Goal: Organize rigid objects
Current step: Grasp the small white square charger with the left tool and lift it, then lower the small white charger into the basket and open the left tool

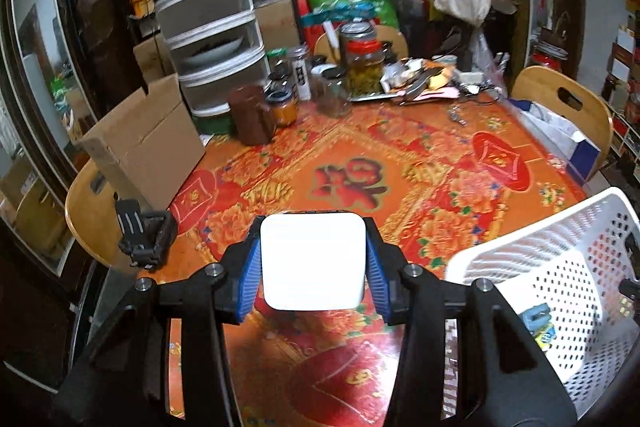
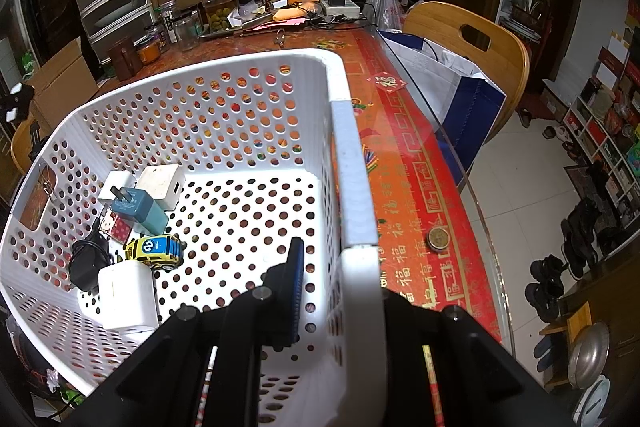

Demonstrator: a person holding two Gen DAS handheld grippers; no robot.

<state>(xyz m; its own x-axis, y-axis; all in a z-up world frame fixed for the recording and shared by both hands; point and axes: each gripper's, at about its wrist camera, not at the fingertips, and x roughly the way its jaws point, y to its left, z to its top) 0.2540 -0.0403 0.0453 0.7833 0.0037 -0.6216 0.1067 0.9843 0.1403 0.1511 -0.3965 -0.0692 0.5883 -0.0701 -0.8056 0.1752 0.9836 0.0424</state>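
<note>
My left gripper [image 1: 313,259] is shut on a white square box [image 1: 313,261] and holds it above the red patterned table [image 1: 400,163]. The white perforated basket [image 1: 560,267] stands to its right. My right gripper [image 2: 340,279] is shut on the basket's right wall [image 2: 352,187], one finger inside and one hidden outside. Inside the basket lie white chargers [image 2: 162,185], a blue plug adapter [image 2: 140,209], a yellow toy car [image 2: 154,251], a black adapter [image 2: 86,263] and a white block [image 2: 126,295].
Jars and bottles [image 1: 360,63], a stacked drawer unit [image 1: 208,27] and a cardboard box [image 1: 144,143] crowd the table's far side. Wooden chairs [image 1: 564,103] stand around. A round tin [image 2: 437,238] lies near the table's glass edge. A black object [image 1: 142,237] sits at the left edge.
</note>
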